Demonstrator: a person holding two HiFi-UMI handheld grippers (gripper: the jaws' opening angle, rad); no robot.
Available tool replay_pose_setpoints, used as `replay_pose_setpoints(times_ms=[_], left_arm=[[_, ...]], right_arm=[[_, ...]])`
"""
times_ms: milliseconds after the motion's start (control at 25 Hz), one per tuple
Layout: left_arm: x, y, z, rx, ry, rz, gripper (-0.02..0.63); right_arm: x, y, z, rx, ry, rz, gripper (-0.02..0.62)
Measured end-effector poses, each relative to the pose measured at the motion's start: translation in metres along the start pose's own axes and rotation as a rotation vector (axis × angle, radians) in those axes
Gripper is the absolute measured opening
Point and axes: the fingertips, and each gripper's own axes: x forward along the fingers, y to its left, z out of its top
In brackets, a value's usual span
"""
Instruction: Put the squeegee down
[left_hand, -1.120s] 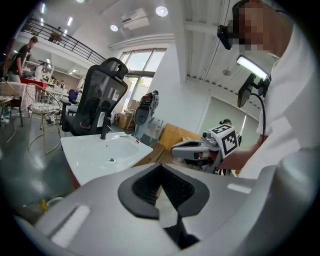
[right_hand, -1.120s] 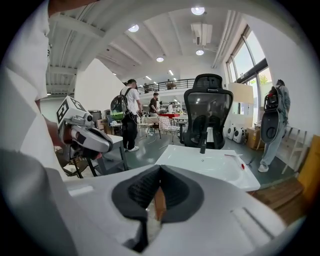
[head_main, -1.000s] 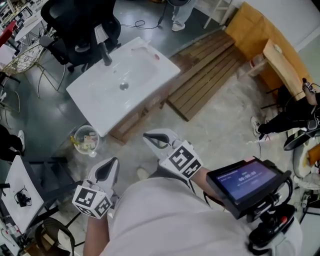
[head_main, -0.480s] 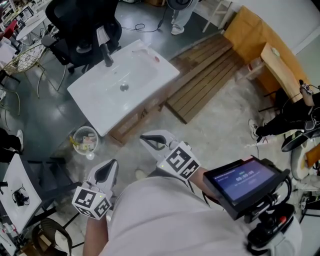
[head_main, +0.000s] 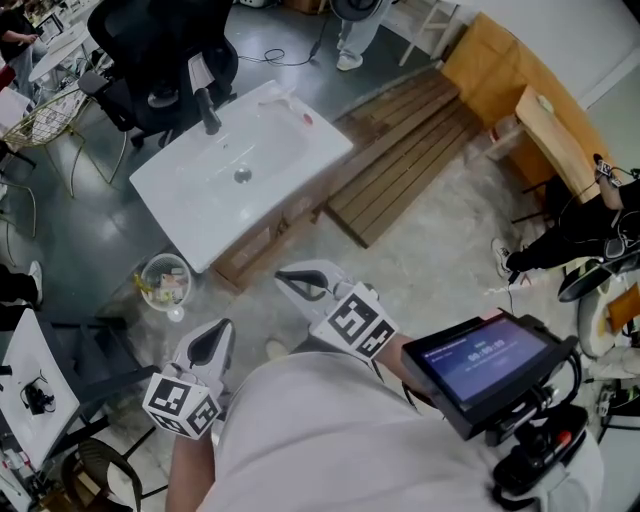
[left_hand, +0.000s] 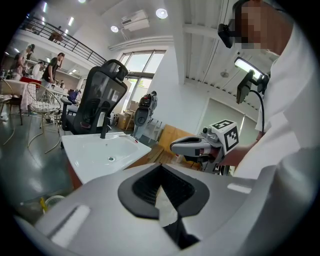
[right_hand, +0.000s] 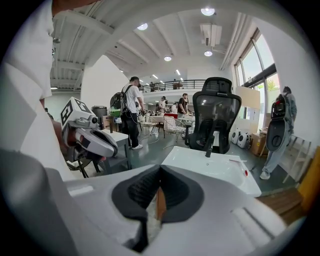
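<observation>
The person is holding both grippers out in front of the torso, each tilting slightly downward. The left gripper (head_main: 218, 330) is sitting nearer the body, jaws pressed together (nothing between them). The right gripper (head_main: 290, 279) is reaching further forward, jaws likewise closed and empty.

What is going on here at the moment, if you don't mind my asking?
A person stands over a white washbasin with a black tap, holding a gripper in each hand. The left gripper and the right gripper are both close to the person's body, short of the basin, with jaws shut and nothing between them. Neither carries a squeegee. A slim item with a red end lies on the basin's far rim, too small to identify.
</observation>
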Motion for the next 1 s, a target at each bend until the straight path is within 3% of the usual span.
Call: replay_pose_setpoints(times_ms=[1000], left_arm=[[-0.008, 0.003, 0.001, 0.003, 0.002, 0.012, 0.006]], right_arm=[[0.005, 0.005, 0.008, -0.021, -0.009, 0.012, 0.002]])
